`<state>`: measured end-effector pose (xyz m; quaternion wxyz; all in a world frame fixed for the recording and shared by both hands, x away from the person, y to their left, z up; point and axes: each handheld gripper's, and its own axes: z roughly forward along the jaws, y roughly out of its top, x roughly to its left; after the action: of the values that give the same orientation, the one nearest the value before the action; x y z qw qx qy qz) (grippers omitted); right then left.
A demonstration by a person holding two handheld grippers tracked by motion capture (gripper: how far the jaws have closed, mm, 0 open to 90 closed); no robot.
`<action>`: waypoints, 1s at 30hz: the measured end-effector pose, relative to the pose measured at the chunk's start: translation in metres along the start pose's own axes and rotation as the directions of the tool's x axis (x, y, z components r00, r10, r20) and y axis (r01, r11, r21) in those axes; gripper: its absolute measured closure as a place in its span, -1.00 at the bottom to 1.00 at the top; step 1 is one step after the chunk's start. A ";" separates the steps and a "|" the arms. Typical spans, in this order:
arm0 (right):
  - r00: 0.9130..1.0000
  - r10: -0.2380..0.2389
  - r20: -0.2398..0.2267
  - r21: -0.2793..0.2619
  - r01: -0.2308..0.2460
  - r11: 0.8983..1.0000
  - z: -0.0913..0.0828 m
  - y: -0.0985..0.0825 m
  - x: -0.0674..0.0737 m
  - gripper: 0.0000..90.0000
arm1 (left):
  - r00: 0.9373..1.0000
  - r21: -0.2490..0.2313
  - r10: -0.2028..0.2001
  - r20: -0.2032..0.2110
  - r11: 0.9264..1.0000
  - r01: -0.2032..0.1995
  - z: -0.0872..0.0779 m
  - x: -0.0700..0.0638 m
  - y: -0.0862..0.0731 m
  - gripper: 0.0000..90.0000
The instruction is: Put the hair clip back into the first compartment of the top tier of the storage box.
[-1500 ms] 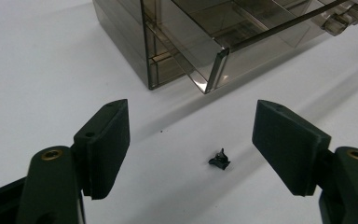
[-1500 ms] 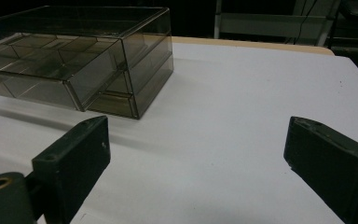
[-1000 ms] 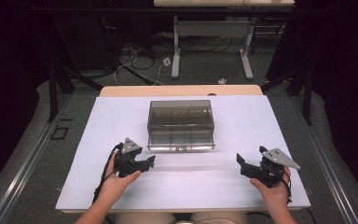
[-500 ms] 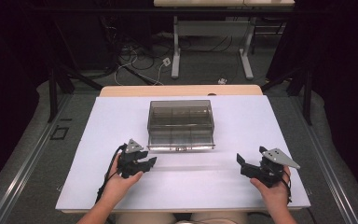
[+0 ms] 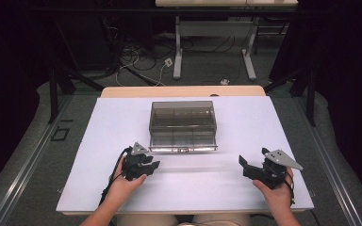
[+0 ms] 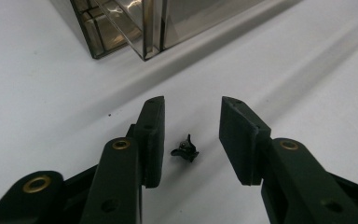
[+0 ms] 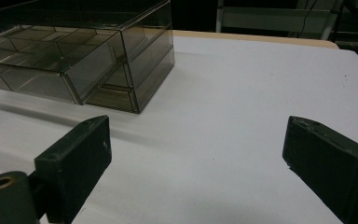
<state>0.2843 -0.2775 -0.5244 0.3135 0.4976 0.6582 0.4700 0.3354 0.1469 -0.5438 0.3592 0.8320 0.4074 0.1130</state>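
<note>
A smoky clear plastic drawer box [image 5: 183, 123] stands mid-table with its lower drawer [image 5: 184, 142] pulled out toward me. My left gripper [image 5: 153, 165] rests on the white table left of the drawer; in the left gripper view its jaws have just been closing around a tiny black part [image 6: 185, 150] that lies on the table between them, and the pads [image 6: 151, 135] stand clear of it. My right gripper [image 5: 243, 165] sits at the front right, wide open over bare table, with the box's corner [image 7: 135, 79] ahead to its left.
The white table top [image 5: 245, 122] has a wooden strip along its far edge [image 5: 184, 91]. Beyond it stand desk legs [image 5: 177, 52] and floor cables [image 5: 136, 59]. Dark curtains flank both sides.
My left gripper's jaws have narrowed, and it has shifted slightly. The right hand and the drawer box have stayed still.
</note>
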 end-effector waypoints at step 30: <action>1.000 0.001 -0.010 0.006 0.000 1.000 0.001 -0.001 0.000 -0.83 | 1.000 0.059 -0.001 0.004 0.998 0.001 0.008 0.002 -0.006 0.61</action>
<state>0.2845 -0.2768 -0.5252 0.3084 0.4963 0.6612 0.4706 0.3365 0.1466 -0.5543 0.3353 0.8422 0.4103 0.0992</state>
